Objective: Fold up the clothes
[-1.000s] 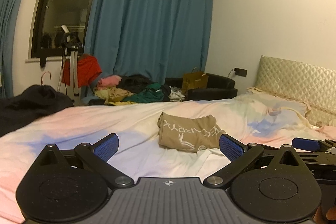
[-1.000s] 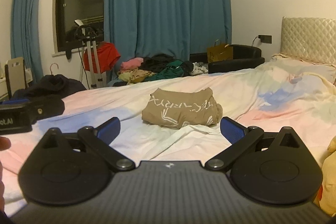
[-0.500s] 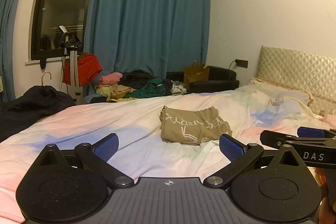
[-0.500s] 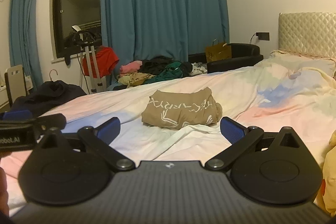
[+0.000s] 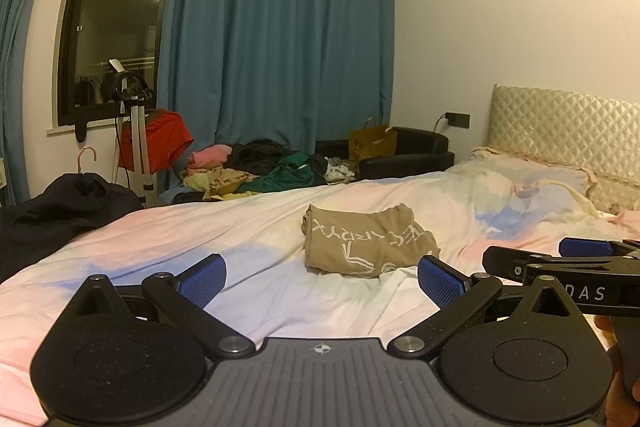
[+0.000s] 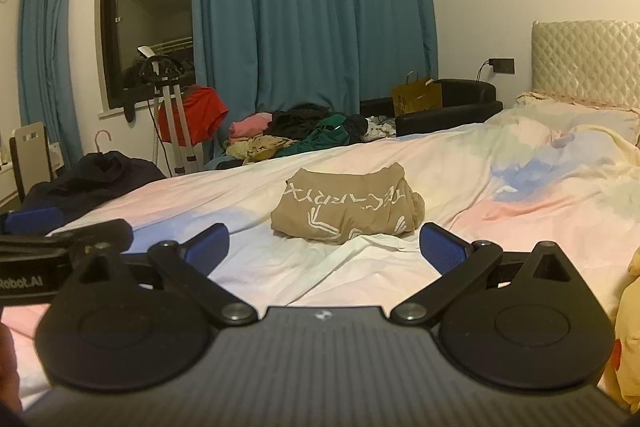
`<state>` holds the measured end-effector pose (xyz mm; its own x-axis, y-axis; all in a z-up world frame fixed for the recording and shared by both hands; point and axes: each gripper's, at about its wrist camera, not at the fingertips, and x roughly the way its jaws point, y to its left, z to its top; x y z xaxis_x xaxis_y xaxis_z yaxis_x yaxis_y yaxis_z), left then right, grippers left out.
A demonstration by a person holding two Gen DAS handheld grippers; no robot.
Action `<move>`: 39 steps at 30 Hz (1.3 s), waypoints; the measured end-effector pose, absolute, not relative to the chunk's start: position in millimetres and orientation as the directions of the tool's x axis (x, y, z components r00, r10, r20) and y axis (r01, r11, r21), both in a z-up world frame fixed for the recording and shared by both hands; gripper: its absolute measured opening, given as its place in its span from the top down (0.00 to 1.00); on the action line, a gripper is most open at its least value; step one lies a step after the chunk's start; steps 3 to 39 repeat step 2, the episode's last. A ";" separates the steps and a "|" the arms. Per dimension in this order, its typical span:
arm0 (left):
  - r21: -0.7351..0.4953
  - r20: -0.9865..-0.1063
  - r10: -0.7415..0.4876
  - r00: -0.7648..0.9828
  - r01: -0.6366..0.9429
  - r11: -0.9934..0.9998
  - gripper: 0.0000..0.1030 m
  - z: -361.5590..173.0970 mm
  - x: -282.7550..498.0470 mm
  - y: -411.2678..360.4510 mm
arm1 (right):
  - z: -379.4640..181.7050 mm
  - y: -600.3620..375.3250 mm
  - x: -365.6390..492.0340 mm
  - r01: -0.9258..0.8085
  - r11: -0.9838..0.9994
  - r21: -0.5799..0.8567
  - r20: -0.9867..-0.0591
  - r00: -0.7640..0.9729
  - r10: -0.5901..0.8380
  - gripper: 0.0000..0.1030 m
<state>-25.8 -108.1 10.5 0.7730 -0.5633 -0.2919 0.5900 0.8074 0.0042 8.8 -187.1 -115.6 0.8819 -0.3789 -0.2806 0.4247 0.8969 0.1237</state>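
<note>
A folded tan shirt with white print [image 5: 366, 243] lies on the pastel bedsheet [image 5: 260, 227], in the middle of the bed; it also shows in the right wrist view [image 6: 346, 209]. My left gripper [image 5: 322, 277] is open and empty, held above the sheet short of the shirt. My right gripper [image 6: 324, 247] is open and empty, also short of the shirt. The right gripper's side shows at the right of the left wrist view [image 5: 560, 263]; the left gripper shows at the left of the right wrist view [image 6: 52, 239].
A pile of mixed clothes [image 5: 256, 175] lies past the bed's far edge, below blue curtains [image 5: 276, 47]. A dark garment [image 5: 68, 203] lies at the left. A tripod with a red garment [image 5: 160, 139], a black armchair [image 5: 404, 151] and the headboard [image 5: 560, 131] stand around.
Both grippers have risen and pulled back a little from the folded shirt. The shirt has not moved. Both grippers stay open.
</note>
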 end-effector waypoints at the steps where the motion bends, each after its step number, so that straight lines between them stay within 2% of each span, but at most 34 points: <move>1: 0.003 -0.294 -0.562 0.773 0.589 0.808 0.00 10.5 -25.1 -107.9 | -115.6 -187.2 8.8 0.425 0.897 0.125 -0.281 0.882 -0.379 0.00; 39: 0.002 -0.296 -0.561 0.773 0.587 0.809 0.00 10.6 -24.5 -107.8 | -115.5 -187.4 8.9 0.425 0.897 0.126 -0.282 0.882 -0.378 0.00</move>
